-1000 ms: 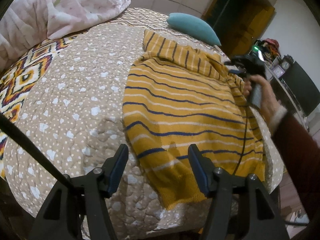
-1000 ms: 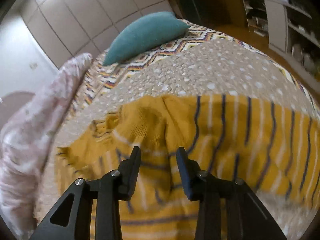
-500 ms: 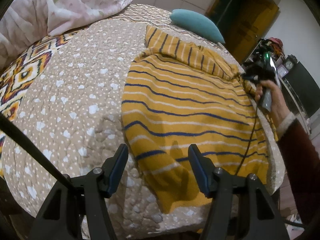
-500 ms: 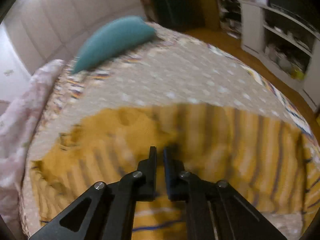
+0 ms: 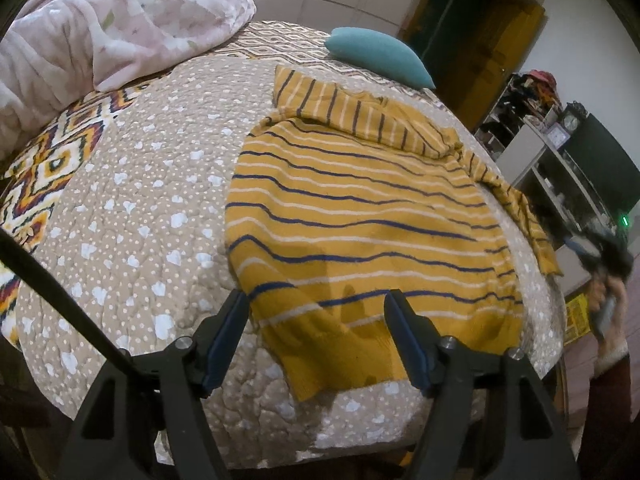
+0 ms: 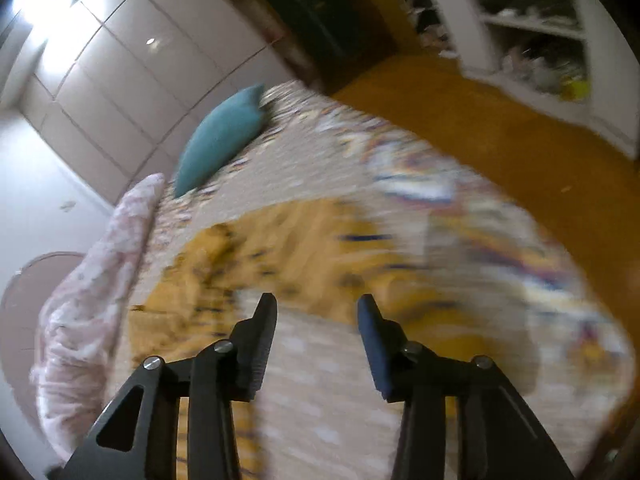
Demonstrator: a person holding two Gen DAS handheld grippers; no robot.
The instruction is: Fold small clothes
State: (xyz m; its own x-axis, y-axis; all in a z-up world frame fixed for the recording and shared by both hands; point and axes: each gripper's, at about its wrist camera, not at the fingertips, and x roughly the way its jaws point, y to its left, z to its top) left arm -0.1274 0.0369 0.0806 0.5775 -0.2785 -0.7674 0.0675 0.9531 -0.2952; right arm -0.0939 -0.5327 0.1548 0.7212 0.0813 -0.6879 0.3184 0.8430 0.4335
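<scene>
A small mustard-yellow sweater (image 5: pixel 360 216) with navy and white stripes lies flat on the bed. One sleeve is folded across its top and the other sleeve (image 5: pixel 520 216) trails off the right edge. My left gripper (image 5: pixel 316 332) is open and empty, hovering over the sweater's near hem. My right gripper (image 6: pixel 316 320) is open and empty, pulled back off the bed's right side; it also shows in the left wrist view (image 5: pixel 600 248). The right wrist view is motion-blurred and the sweater (image 6: pixel 280 248) is a yellow smear in it.
The bed has a beige dotted quilt (image 5: pixel 140 200). A pink blanket (image 5: pixel 100 32) is heaped at the back left. A teal pillow (image 5: pixel 380 56) lies at the far edge. White shelves (image 5: pixel 560 184) and a door stand to the right.
My right gripper was shut on the sweater's sleeve area, then opened and pulled away to the right off the bed. The sleeve now lies draped over the right edge. My left gripper stayed open.
</scene>
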